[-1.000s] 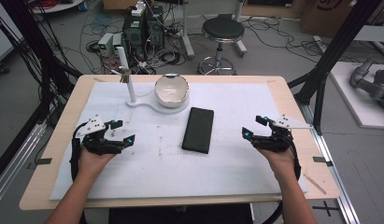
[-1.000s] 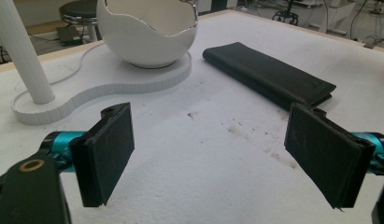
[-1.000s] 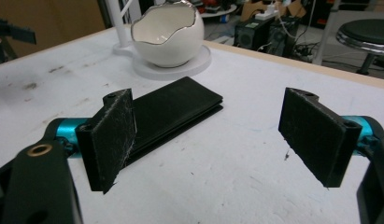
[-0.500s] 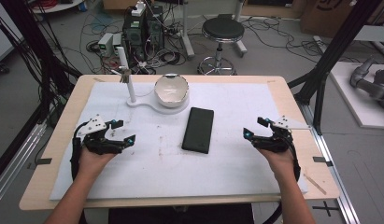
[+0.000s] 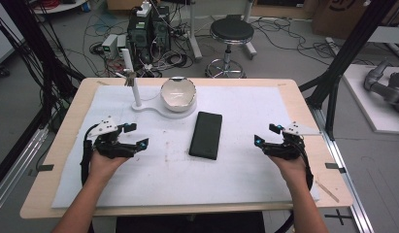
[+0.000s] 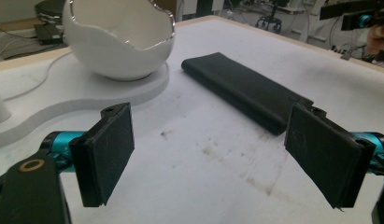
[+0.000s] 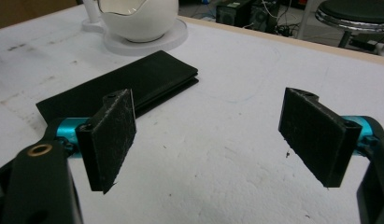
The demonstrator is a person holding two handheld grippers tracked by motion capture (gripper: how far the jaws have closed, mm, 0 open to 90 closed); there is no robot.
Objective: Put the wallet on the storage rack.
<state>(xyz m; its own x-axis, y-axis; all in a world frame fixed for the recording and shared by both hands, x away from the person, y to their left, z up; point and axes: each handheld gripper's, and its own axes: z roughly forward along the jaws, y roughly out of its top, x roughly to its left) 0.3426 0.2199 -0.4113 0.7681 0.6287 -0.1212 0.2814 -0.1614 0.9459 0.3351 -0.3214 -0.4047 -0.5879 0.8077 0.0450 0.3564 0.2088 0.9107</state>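
A flat black folded case (image 5: 206, 135) lies in the middle of the white mat (image 5: 236, 184). Behind it a white egg-shaped bowl (image 5: 177, 93) sits on a white base with an upright post (image 5: 135, 92). My left gripper (image 5: 138, 135) rests left of the case, open, holding nothing. My right gripper (image 5: 265, 134) rests to the right, also open and holding nothing. In the left gripper view the gripper (image 6: 217, 158) faces the case (image 6: 245, 91) and bowl (image 6: 119, 42). In the right gripper view the gripper (image 7: 217, 140) looks past the case (image 7: 119, 86) toward the bowl (image 7: 138, 18).
The mat covers most of a wooden table (image 5: 304, 104). Black frame struts (image 5: 342, 63) rise at both sides. Beyond the far edge are a stool (image 5: 231, 31), computers (image 5: 148, 29) and cables on the floor.
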